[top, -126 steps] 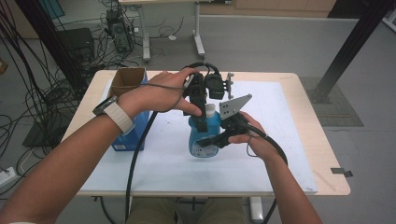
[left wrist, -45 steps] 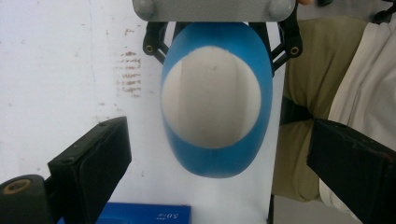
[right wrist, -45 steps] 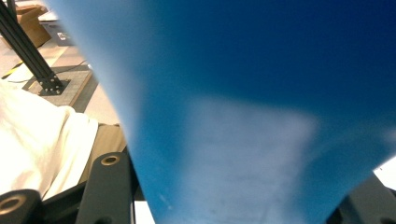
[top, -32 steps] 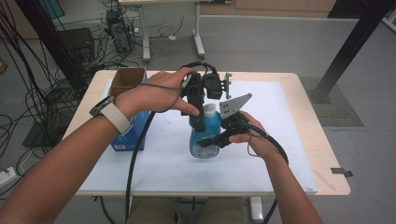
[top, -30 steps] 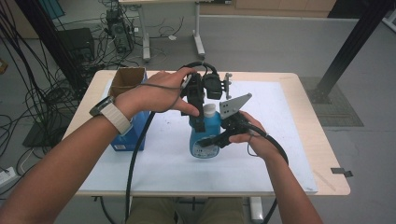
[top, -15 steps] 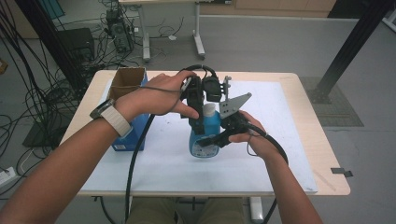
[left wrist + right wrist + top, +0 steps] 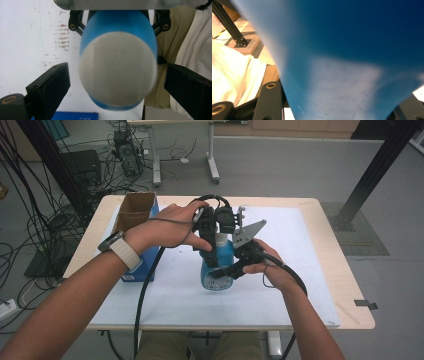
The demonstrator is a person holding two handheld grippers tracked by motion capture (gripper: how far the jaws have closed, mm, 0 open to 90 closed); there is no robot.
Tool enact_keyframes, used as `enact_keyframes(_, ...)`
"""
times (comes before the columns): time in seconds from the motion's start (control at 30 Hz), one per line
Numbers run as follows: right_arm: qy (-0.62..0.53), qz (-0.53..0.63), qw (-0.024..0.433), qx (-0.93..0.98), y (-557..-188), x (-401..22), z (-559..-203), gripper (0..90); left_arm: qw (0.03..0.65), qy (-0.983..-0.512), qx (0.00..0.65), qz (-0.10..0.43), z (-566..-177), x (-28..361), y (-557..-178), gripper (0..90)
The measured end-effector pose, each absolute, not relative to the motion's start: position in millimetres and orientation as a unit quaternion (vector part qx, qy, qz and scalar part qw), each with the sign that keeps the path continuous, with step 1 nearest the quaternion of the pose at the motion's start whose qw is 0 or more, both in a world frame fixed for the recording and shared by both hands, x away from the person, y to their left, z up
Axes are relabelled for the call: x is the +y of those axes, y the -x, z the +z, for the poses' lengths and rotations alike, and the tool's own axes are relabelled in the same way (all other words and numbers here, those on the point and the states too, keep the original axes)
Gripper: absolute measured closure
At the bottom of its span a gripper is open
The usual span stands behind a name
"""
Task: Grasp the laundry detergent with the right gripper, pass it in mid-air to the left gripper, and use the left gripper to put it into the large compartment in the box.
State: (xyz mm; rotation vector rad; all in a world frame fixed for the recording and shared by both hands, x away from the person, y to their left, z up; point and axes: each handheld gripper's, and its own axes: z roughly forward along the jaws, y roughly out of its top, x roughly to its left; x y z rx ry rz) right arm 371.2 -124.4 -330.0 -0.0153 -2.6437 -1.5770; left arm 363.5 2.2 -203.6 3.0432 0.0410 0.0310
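Observation:
A blue bottle (image 7: 223,252) with a white cap (image 7: 117,72) stands upright on the white mat (image 7: 300,245). My right gripper (image 7: 226,271) comes in from the right and is shut on the bottle's lower body; in the right gripper view the blue bottle wall (image 7: 352,55) sits close between its jaws. From above, my left gripper (image 7: 212,240) points down over the bottle's top. In the left gripper view its fingers (image 7: 50,85) stand on either side of the cap with a gap on each side, so it is open.
An open cardboard box (image 7: 135,207) rests on a blue box (image 7: 145,265) at the mat's left edge. Cables trail from both grippers toward the table's front edge. The person's lap (image 7: 190,37) lies beyond the bottle in the left gripper view.
My left gripper has shifted slightly to the right above the bottle's top. The bottle and my right gripper have stayed where they were.

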Motion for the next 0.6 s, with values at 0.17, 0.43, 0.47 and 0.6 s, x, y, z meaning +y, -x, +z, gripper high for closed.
enact_keyframes(0.17, 0.003, -0.51, 0.029, -0.86, -370.3, -123.2, -329.3, 43.2, 0.048, -0.999, 0.011, 0.011, -204.7, 1.1, -363.3, 7.2)
enact_keyframes(0.43, -0.002, -0.507, 0.028, -0.861, -368.4, -120.3, -328.0, 43.2, 0.046, -0.999, 0.007, 0.007, -207.5, -3.1, -363.3, 9.2)
enact_keyframes(0.47, -0.002, -0.509, 0.032, -0.86, -367.8, -119.9, -327.3, 43.2, 0.045, -0.999, 0.006, 0.006, -207.8, -3.7, -363.3, 9.8)
enact_keyframes(0.6, -0.001, -0.509, 0.032, -0.86, -367.3, -119.5, -325.6, 43.2, 0.043, -0.999, 0.006, 0.004, -208.9, -5.1, -363.1, 12.0)
